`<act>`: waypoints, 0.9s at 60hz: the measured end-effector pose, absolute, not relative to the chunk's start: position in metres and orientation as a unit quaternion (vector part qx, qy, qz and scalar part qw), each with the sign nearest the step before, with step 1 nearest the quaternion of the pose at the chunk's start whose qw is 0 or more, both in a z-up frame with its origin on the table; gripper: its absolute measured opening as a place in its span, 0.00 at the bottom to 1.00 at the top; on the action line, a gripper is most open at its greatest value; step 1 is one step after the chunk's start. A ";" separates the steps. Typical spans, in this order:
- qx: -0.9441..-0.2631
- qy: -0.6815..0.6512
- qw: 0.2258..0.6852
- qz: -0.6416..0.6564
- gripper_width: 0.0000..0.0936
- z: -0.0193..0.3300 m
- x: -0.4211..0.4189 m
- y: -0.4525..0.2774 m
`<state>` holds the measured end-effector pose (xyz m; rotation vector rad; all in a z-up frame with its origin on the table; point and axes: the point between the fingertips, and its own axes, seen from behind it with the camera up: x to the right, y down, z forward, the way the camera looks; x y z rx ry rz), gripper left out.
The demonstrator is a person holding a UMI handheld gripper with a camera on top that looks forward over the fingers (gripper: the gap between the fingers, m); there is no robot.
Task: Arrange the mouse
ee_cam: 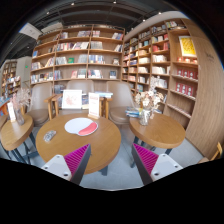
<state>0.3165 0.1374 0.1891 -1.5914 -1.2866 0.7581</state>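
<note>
My gripper is held high, its fingers spread apart with nothing between them, the pink pads facing inward. Just beyond the left finger is a round table carrying a pink and white pad. A small dark thing left of it may be the mouse; I cannot tell. Another table holds flowers. Bookshelves line the walls.

Tables and shelves are light-brown wood. Finger pads are magenta with fine ribbing. Floor is pale grey.
</note>
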 end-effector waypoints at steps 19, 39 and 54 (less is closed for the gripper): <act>-0.635 -0.557 0.422 0.330 0.92 0.153 0.284 0.062; -0.608 -0.610 0.368 0.351 0.91 0.105 0.243 -0.091; -0.609 -0.627 0.332 0.354 0.91 0.066 0.207 -0.168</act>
